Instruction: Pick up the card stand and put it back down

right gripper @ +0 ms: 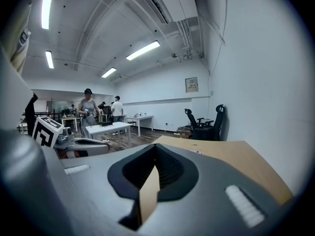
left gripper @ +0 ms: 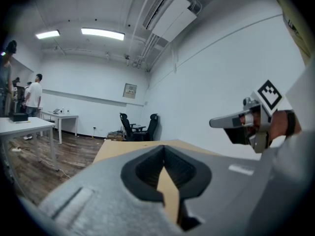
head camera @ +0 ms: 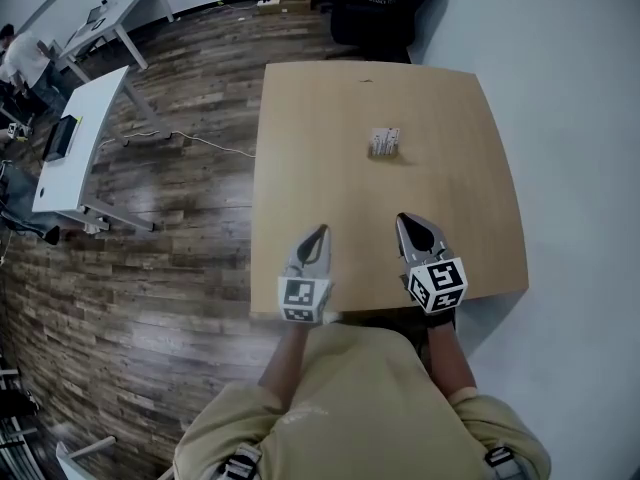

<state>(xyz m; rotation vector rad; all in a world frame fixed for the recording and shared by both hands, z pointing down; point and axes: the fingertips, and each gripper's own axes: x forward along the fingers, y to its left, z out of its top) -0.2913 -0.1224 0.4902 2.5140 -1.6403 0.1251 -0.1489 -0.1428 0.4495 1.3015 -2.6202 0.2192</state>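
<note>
The card stand [head camera: 384,143] is a small white holder with cards, upright on the far middle of the light wooden table [head camera: 300,168]. My left gripper [head camera: 322,230] hovers over the table's near edge, well short of the stand, its jaws shut with nothing between them. My right gripper [head camera: 404,218] is beside it, a little farther forward, also shut and empty. In the left gripper view the jaws [left gripper: 164,149] meet at their tips, and the right gripper [left gripper: 236,122] shows at the right. The right gripper view shows closed jaws [right gripper: 155,146] and the left gripper [right gripper: 74,144] at the left. Neither gripper view shows the stand clearly.
White desks [head camera: 80,138] stand on the wooden floor to the left, with a cable [head camera: 200,140] trailing between them and the table. Black office chairs [head camera: 370,8] sit beyond the table's far edge. People [right gripper: 88,107] stand in the background. A wall runs along the right.
</note>
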